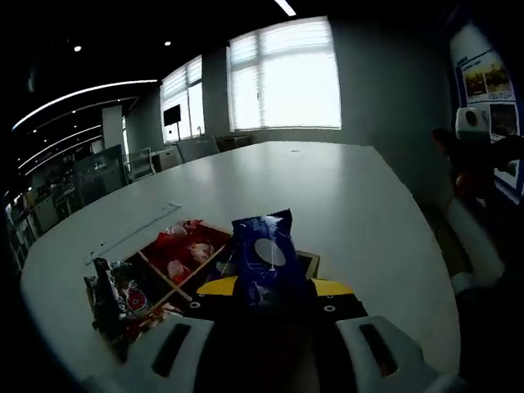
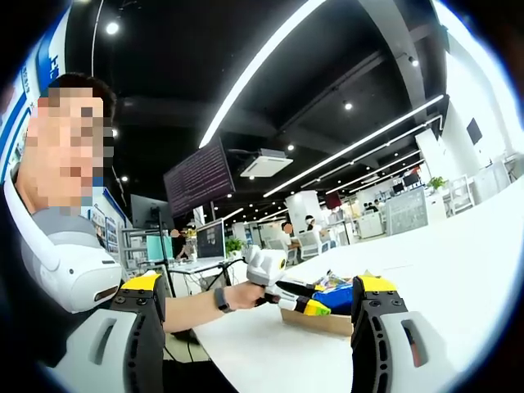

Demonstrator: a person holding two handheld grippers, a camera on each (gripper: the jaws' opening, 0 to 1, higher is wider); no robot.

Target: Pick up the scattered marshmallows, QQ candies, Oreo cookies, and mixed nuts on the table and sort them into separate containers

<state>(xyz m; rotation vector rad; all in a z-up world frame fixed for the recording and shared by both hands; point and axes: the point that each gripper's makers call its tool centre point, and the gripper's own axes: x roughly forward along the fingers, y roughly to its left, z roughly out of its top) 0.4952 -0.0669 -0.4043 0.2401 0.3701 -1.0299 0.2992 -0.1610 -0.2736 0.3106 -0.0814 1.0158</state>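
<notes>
Left claw (image 1: 268,304) pinched a blue Oreo packet (image 1: 264,260) above the divided box (image 1: 173,266).
Packet looked light, crinkly and slippery, best gripped mid-body; right claw (image 2: 258,307) stood spread, empty.

Open table ahead, clutter close in

The white table (image 1: 327,196) lies bare beyond the wooden box (image 1: 176,266); red packets (image 1: 184,246) crowd its compartments, and a blue packet (image 1: 264,258) blocks the near lane.

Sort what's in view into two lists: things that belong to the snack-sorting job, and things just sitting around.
Job:
- blue Oreo packet, clamped in the left gripper
- wooden divided box
- red snack packets in the box
- right gripper, open, holding nothing

Just around:
- white table
- wall monitor
- desk monitor
</notes>
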